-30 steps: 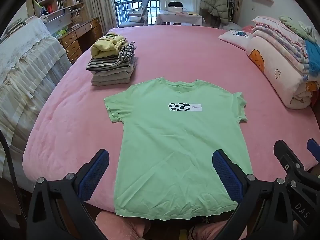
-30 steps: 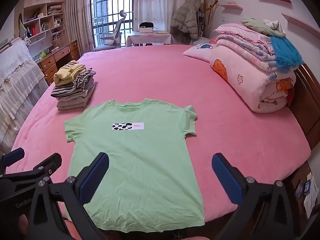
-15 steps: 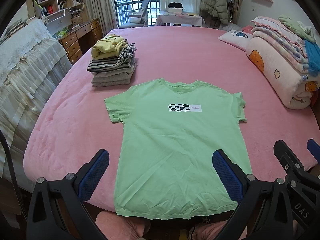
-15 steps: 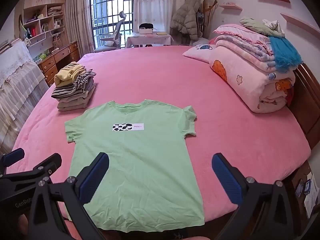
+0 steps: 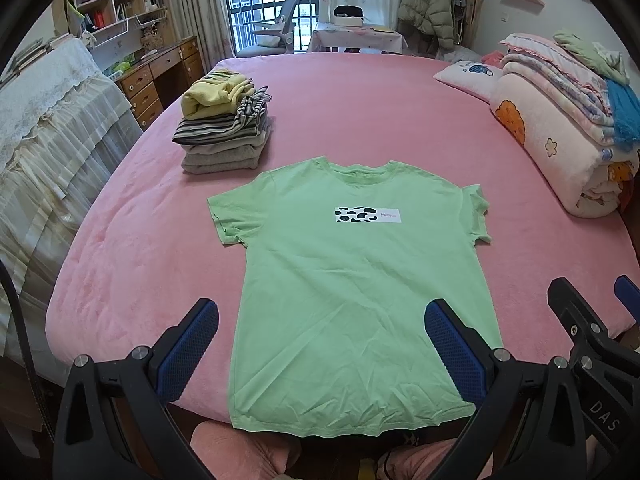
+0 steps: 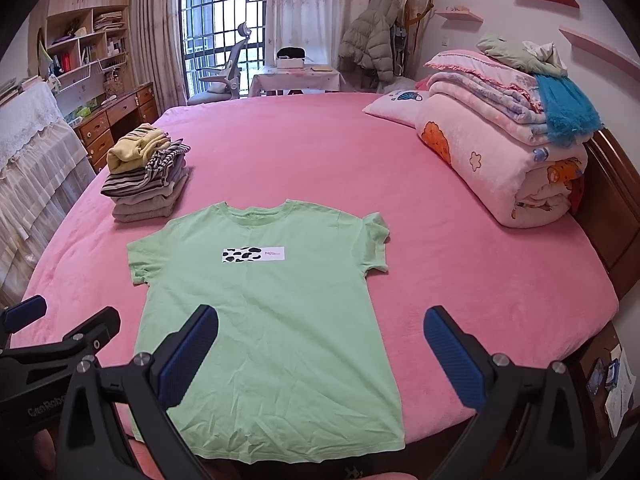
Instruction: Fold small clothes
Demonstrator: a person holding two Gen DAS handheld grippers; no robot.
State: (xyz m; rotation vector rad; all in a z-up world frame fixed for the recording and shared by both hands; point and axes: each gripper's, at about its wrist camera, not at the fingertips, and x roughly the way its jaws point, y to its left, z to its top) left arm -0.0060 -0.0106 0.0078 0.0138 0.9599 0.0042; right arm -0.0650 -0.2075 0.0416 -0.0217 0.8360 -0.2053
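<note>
green t-shirt (image 5: 352, 280) flat, face up on the pink bed (image 5: 360, 112) — unmoved since a second ago, left hand-held gripper (image 5: 322, 344) and right hand-held gripper (image 6: 322, 348) both still spread apart, empty, above its hem, folded stack (image 5: 224, 136) beyond the left sleeve

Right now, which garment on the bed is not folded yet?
The green T-shirt, spread flat and face up with its cow-print label showing. The others, yellow on top, then striped, then grey, sit folded in the stack of clothes beyond its left sleeve.

Rolled pink quilts (image 6: 508, 152) at the headboard side, a pillow (image 6: 394, 106) beside them, office chair (image 6: 224, 76) by the window.
</note>
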